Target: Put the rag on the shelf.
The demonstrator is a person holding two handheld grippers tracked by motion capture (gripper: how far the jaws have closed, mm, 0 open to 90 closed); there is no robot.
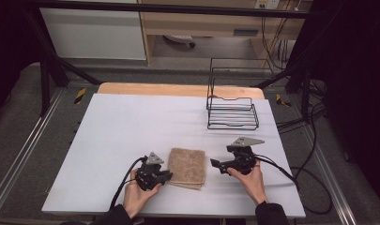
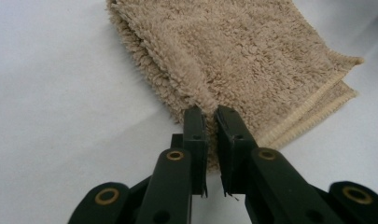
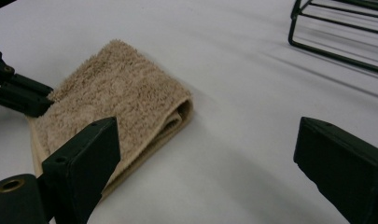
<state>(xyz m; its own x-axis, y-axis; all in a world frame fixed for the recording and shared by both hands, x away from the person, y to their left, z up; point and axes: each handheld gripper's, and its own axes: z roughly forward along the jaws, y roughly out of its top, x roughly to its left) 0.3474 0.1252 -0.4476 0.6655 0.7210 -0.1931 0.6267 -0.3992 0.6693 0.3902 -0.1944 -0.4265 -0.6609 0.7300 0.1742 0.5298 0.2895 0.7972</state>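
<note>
Tabletop (image 1: 131, 126), white and flat, carries one folded beige terry towel (image 1: 187, 167) near its front edge and one black wire rack (image 1: 232, 114) farther back on the right. Two grippers work here. The left gripper (image 2: 210, 114) is nipped onto the towel's near corner, its jaws almost together with pile between them. The right gripper (image 3: 207, 154) sits just right of the towel, jaws spread wide over bare tabletop, holding nothing.

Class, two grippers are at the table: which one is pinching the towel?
The left gripper, shut on the beige towel's edge; the right gripper is wide open beside it.
</note>
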